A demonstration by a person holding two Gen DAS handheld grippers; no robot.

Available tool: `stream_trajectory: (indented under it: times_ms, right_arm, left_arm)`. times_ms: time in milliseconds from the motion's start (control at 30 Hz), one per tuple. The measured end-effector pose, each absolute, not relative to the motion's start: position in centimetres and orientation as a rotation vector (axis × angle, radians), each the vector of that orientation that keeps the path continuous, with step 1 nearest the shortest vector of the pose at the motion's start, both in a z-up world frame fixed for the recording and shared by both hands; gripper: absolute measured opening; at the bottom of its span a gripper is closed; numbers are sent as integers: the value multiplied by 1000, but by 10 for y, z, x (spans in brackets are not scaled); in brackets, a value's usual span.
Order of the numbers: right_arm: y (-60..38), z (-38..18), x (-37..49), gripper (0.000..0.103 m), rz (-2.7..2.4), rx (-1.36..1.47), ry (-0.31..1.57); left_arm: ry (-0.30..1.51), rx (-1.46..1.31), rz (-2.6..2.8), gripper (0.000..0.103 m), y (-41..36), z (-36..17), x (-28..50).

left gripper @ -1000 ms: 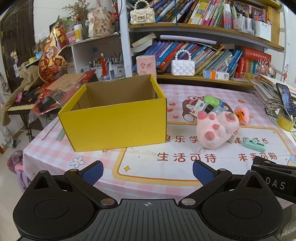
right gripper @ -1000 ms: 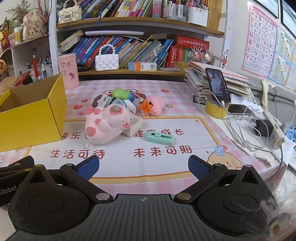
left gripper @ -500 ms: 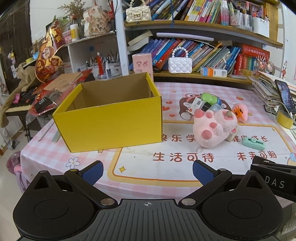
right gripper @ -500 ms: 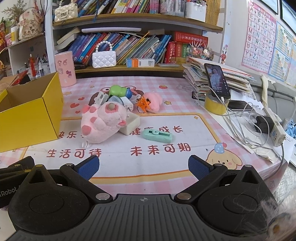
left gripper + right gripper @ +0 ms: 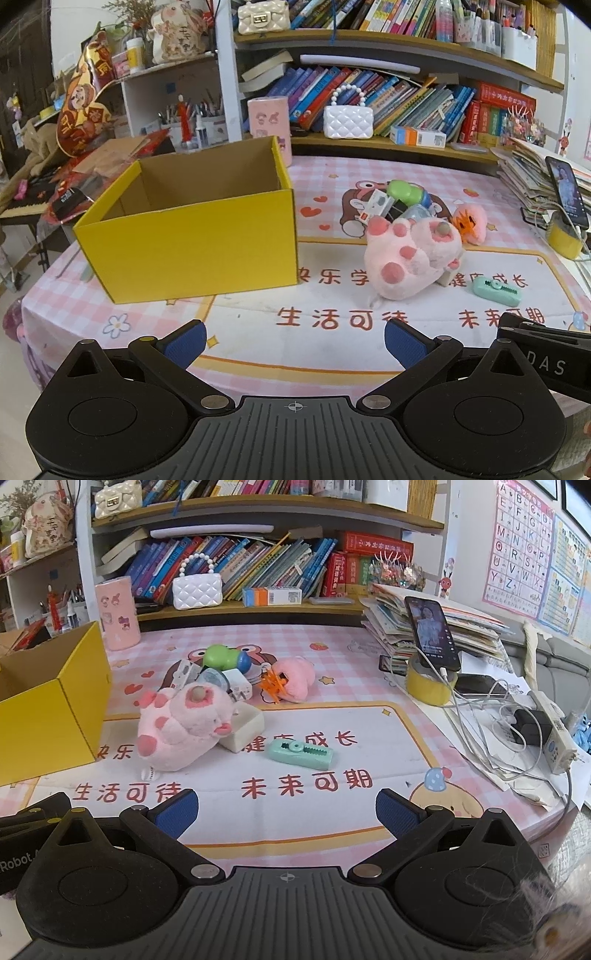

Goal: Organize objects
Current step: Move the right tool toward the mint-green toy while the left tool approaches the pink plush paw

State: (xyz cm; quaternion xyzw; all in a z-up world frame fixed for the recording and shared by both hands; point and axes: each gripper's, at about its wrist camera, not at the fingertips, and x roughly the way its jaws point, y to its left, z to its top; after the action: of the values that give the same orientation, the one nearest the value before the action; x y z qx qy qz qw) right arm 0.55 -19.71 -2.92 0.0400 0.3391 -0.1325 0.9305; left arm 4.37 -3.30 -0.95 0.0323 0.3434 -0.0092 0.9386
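While both the left gripper (image 5: 293, 338) and right gripper (image 5: 286, 808) hover wide open and empty, the pink plush toy (image 5: 183, 725) lies just beside the yellow box (image 5: 192, 225); it looks light and squashy; pinching its rounded body should hold.

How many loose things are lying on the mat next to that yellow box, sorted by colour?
Pink: 2, the big plush and the small plush
Green: 2, the mint gadget and the green-and-blue toy
White: 2, the block under the big plush and the small packet
Unclear: the bits huddled behind the big plush, not counted
Total: 6 that can be told apart
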Motion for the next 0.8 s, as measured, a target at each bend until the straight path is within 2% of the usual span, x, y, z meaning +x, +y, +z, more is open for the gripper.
stream_trajectory:
  times_ms: [367,800]
  right_arm:
    - [-231,-42,36,103,-236,77,720]
    - [-263,-75,92,94,-197,117,812]
  left_arm:
    - [739,26,-24,103,-55,-16,71]
    - [727,-34,54,103,-68,-13,94]
